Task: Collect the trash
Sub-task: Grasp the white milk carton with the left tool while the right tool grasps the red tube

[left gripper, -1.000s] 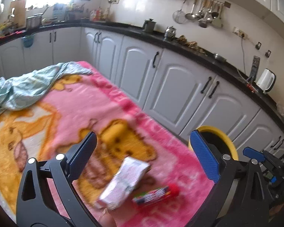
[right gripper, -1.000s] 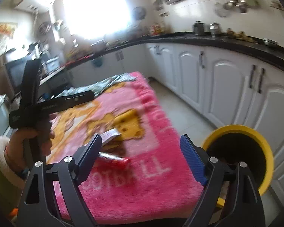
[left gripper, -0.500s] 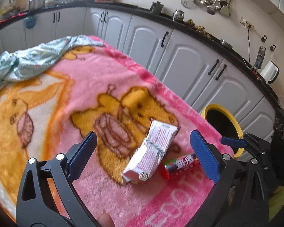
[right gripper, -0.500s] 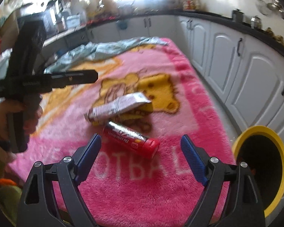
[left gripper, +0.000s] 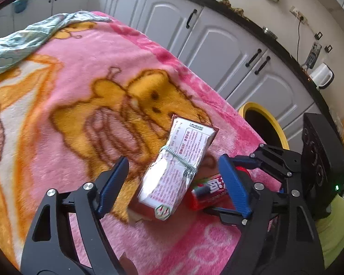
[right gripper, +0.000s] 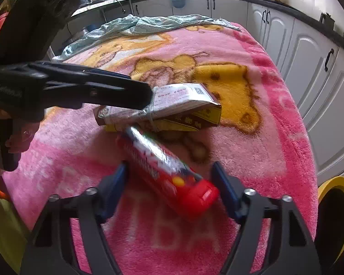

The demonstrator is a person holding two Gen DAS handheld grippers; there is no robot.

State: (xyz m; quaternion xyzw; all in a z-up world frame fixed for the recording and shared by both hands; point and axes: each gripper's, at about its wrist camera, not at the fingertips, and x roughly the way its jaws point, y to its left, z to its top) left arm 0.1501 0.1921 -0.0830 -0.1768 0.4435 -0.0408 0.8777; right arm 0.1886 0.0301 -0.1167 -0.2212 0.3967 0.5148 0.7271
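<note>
Both grippers have dropped closer: left gripper (left gripper: pixel 172 181) closing around carton (left gripper: pixel 176 169), right gripper (right gripper: pixel 169 183) closing around red tube (right gripper: pixel 167 169); neither gripped. Bin (left gripper: pixel 266 123) at two o'clock, nothing collected.

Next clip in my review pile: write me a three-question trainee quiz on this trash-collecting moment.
1. True or false: the carton has an elastic band around it.
2. Which item lies between the right gripper fingers? A) carton B) red tube C) green cloth
3. Fill in: the bin beside the blanket has a ____ rim.

Key: 1. True; the carton lies between the closing jaws of the left gripper, not yet pressed. 2. B; those jaws are closing too, pads not yet on the tube. 3. Yellow.
</note>
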